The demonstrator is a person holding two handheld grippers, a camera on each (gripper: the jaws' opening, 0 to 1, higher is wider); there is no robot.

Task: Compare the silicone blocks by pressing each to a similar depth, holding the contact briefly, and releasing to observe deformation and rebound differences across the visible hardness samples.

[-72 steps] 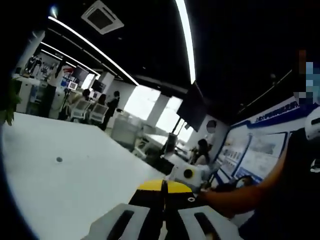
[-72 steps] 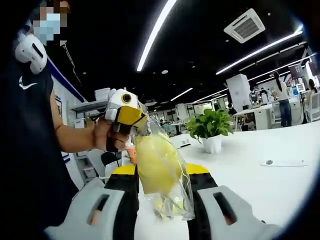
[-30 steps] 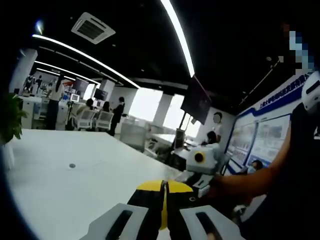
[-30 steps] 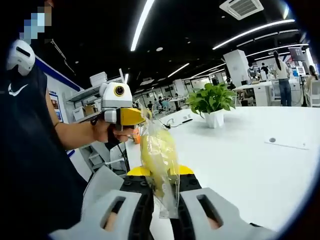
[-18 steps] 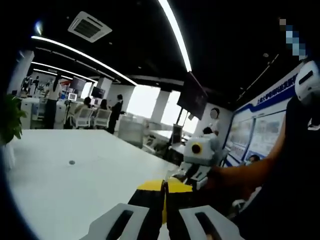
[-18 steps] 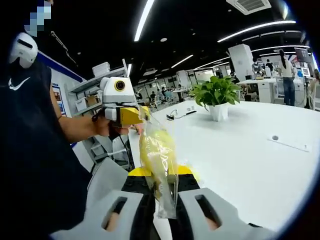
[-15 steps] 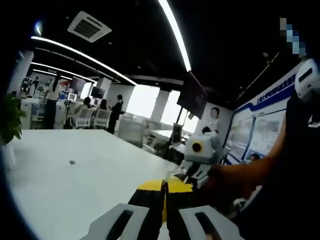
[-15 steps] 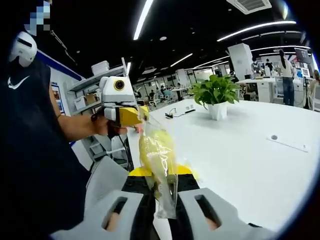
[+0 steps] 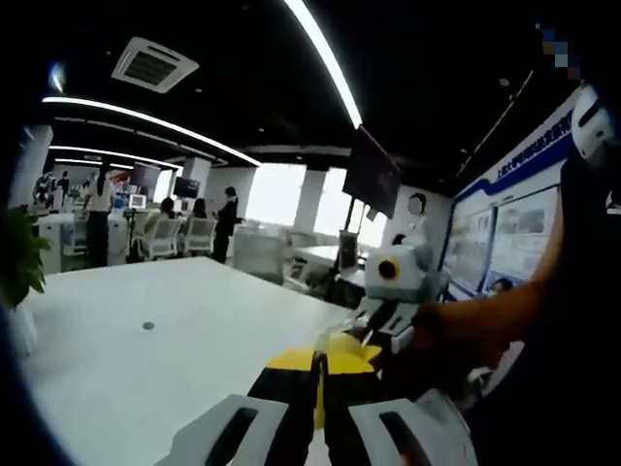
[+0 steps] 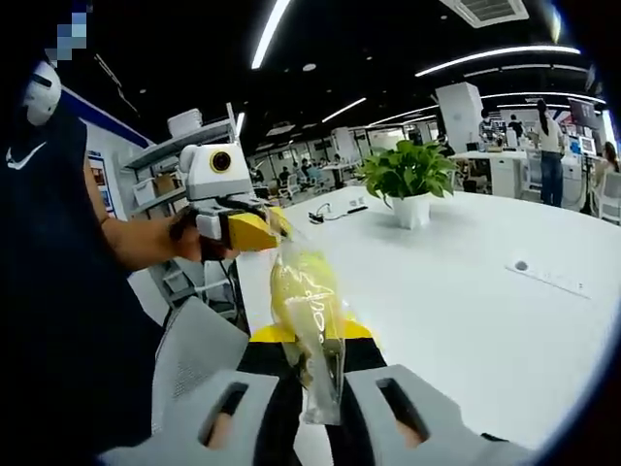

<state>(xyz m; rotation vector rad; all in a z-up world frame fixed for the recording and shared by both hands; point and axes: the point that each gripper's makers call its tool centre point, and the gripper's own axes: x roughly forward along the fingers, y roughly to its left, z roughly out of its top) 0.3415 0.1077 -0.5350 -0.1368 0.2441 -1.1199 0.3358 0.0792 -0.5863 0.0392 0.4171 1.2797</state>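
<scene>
Silicone block, yellow, sat inside clear plastic bag, lifted above white table. You clamped bag's lower end in right gripper, jaws pressed together on it. You pinched bag's top corner with left gripper, seen in right gripper view. In left gripper view, left gripper jaws met tight together. Potted plant stood on table, well apart from bag.

No readable text; wall board lettering blurred.
</scene>
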